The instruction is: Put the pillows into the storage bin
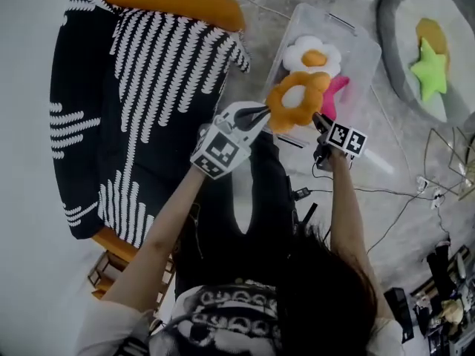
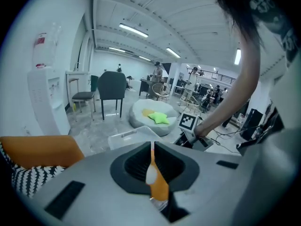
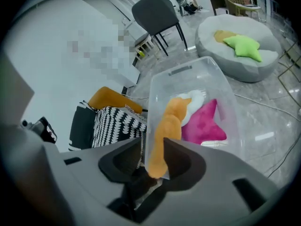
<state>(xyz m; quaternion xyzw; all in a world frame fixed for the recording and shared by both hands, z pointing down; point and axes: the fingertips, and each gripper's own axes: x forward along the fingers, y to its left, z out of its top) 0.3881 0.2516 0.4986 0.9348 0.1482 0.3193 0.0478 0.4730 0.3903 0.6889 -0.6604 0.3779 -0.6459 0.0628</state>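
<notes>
**Orange ring pillow (image 1: 297, 99) held above the storage bin (image 1: 367, 54) between both grippers.**

The orange sofa (image 1: 171, 2), draped with a black-and-white throw (image 1: 148, 87), stands beside the clear storage bin on the floor (image 1: 415, 169). A beanbag (image 1: 404, 13) carrying a green star pillow (image 1: 430, 69) sits well apart from the bin. Inside the bin lie a white egg-shaped pillow (image 1: 313, 54) and a pink star pillow (image 1: 335, 91), touching each other. The orange ring pillow hangs clear of both, over the bin's near end. The left gripper (image 1: 261, 113) has its jaws closed tight on a thin fold of the ring pillow's edge. The right gripper (image 1: 319, 121) has its jaws partly apart, with the opposite edge of the ring pillow standing between them and a slight gap showing on one side.
</notes>
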